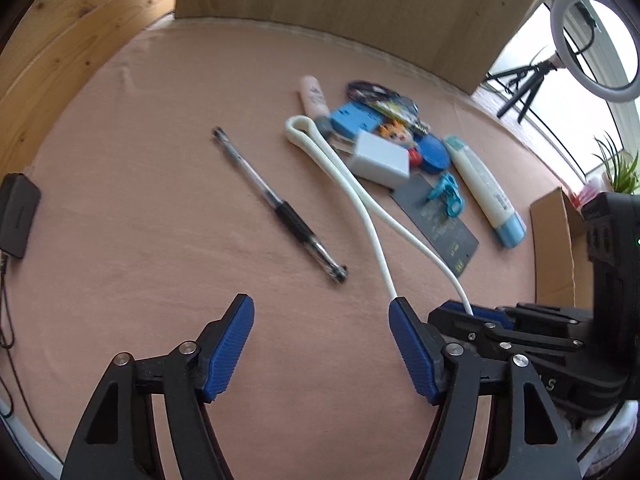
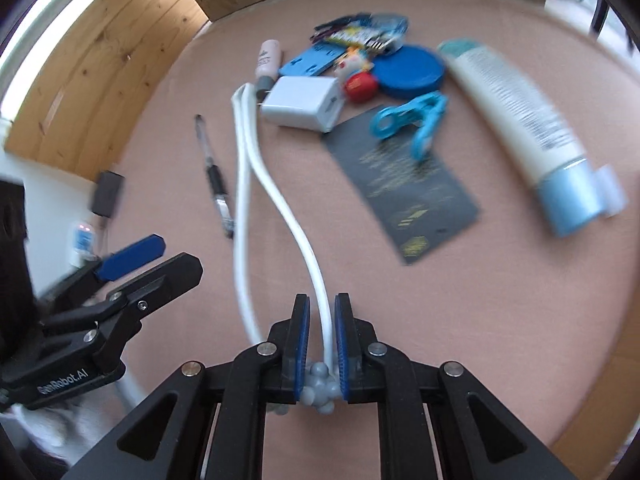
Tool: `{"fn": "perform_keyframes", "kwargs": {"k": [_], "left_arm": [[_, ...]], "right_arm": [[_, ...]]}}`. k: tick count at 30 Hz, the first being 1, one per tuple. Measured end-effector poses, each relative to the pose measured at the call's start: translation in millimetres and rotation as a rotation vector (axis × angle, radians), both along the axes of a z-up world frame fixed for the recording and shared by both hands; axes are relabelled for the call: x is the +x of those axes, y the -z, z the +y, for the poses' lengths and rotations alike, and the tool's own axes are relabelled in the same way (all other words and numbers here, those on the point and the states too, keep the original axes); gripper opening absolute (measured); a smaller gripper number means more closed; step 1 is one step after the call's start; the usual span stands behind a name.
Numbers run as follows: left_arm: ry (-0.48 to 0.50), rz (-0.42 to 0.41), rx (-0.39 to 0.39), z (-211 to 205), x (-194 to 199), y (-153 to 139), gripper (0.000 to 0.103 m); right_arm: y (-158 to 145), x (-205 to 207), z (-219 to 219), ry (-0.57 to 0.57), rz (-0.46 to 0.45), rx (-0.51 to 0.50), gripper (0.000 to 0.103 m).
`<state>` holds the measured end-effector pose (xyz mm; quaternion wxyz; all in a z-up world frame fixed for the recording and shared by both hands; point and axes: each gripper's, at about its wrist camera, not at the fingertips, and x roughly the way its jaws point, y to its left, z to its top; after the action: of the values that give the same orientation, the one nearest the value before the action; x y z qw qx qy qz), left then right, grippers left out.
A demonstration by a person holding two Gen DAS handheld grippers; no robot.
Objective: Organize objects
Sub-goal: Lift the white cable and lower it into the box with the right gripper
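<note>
Cable [image 2: 276,196] pinched inside right gripper [image 2: 322,316], running forward.

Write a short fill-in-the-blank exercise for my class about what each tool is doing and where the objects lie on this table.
1. The right tool is shut on the white ____.
2. The left tool is ____ and holds nothing.
3. The blue clip lies partly on the dark ____.
4. The pen lies apart from the pile, on the pink ____.

Missing words: cable; open; card; cloth
</note>
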<state>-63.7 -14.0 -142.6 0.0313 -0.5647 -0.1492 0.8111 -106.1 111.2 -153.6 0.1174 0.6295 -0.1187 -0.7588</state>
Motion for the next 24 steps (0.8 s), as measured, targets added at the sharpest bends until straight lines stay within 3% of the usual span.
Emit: {"fn": "perform_keyframes", "kwargs": {"k": [3, 8, 24], "left_arm": [[0.013, -0.035, 0.021, 12.1, -5.0, 11.6, 0.062], [0.013, -0.051, 0.048, 22.7, -9.8, 19.0, 0.060], [-0.044, -0.048, 0.116, 12.4, -8.7, 7.2, 0.058]], "right_arm": [[-8.5, 3.0, 6.2, -0.014, 0.041, 0.068, 0.020], [-13.7, 1.0, 7.3, -0.040, 0.068, 0.131, 0.020], [-3.7, 0.6, 7.0, -0.075, 0.032, 0.067, 0.020]]}}
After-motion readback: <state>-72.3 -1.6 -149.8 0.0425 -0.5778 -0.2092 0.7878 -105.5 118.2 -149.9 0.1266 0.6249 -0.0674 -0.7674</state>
